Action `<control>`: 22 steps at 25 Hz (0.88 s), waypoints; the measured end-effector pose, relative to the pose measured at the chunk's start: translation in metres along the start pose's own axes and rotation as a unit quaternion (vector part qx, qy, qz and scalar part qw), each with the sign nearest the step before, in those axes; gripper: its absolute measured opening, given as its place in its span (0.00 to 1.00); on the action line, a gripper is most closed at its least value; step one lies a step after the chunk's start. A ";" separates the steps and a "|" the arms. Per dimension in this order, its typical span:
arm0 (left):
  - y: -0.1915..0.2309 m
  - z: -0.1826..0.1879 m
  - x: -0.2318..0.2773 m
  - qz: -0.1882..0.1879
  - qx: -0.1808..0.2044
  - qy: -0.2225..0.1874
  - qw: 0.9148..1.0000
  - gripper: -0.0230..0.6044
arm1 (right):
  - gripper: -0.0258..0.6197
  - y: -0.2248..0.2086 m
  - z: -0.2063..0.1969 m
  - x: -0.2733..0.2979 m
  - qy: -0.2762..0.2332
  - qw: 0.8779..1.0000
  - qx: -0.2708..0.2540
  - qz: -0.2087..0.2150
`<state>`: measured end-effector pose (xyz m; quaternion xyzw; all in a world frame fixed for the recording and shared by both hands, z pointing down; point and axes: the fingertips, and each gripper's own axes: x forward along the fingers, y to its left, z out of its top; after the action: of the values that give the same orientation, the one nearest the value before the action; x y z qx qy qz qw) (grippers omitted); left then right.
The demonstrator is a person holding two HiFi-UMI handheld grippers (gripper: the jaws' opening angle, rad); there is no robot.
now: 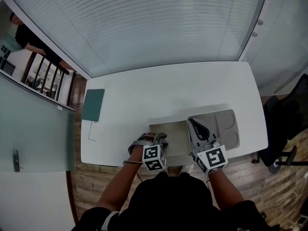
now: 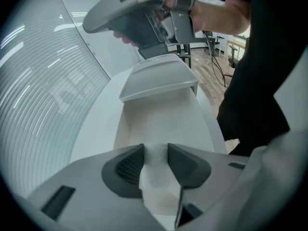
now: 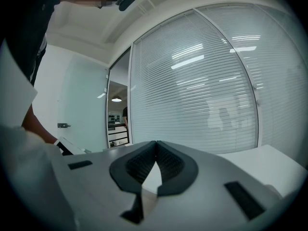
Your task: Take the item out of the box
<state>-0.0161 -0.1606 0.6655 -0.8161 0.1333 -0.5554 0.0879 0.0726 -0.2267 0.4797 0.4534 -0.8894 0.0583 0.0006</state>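
An open white box [image 1: 175, 139] lies at the table's near edge. My left gripper [image 1: 158, 138] is at the box's left end; in the left gripper view its pads [image 2: 155, 150] are shut on that end's white wall [image 2: 156, 179]. The box's pale inside [image 2: 159, 124] stretches away beyond them. A grey moulded tray [image 1: 222, 124] with round hollows sits over the box's right end [image 2: 159, 78]. My right gripper [image 1: 198, 129] hangs just above the tray. Its pads [image 3: 156, 148] meet, and nothing shows between them.
The white table [image 1: 183, 88] has a dark green notebook [image 1: 93, 105] at its left edge. A black office chair [image 1: 284, 129] stands to the right. Blinds behind glass [image 1: 144, 23] run along the far side. A person [image 1: 29, 37] stands at the far left.
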 end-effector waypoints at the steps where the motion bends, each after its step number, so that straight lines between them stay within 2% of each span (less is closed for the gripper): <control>1: 0.005 0.003 -0.004 0.011 -0.007 -0.013 1.000 0.30 | 0.05 -0.001 0.000 0.000 0.000 1.000 -0.001 -0.001; 4: 0.021 0.013 -0.019 0.046 -0.034 -0.056 0.997 0.30 | 0.05 -0.005 0.004 0.001 0.002 1.000 -0.009 -0.007; 7: 0.038 0.018 -0.036 0.084 -0.065 -0.096 0.990 0.30 | 0.05 -0.007 0.004 0.001 0.003 1.000 -0.010 -0.011; 9: 0.050 0.020 -0.048 0.110 -0.092 -0.125 0.982 0.30 | 0.05 -0.008 -0.001 0.002 0.004 1.000 -0.008 -0.015; 11: 0.064 0.023 -0.061 0.134 -0.132 -0.164 0.968 0.30 | 0.05 -0.008 -0.003 0.004 0.006 1.000 -0.009 -0.015; 13: 0.076 0.026 -0.077 0.150 -0.186 -0.213 0.947 0.30 | 0.05 -0.005 -0.003 0.007 0.007 1.000 -0.013 -0.013; 17: 0.097 0.026 -0.107 0.151 -0.291 -0.316 0.890 0.30 | 0.05 0.001 -0.005 0.012 0.010 1.000 -0.018 -0.008; 20: 0.105 0.013 -0.120 0.160 -0.340 -0.350 0.858 0.30 | 0.05 0.001 -0.007 0.015 0.012 1.000 -0.019 -0.006; 22: 0.110 0.002 -0.131 0.175 -0.371 -0.375 0.831 0.30 | 0.05 0.001 -0.007 0.015 0.013 1.000 -0.020 -0.005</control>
<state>-0.0728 -0.2240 0.5165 -0.8963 0.4263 -0.0905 -0.0822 0.0626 -0.2377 0.4873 0.4573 -0.8878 0.0465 0.0216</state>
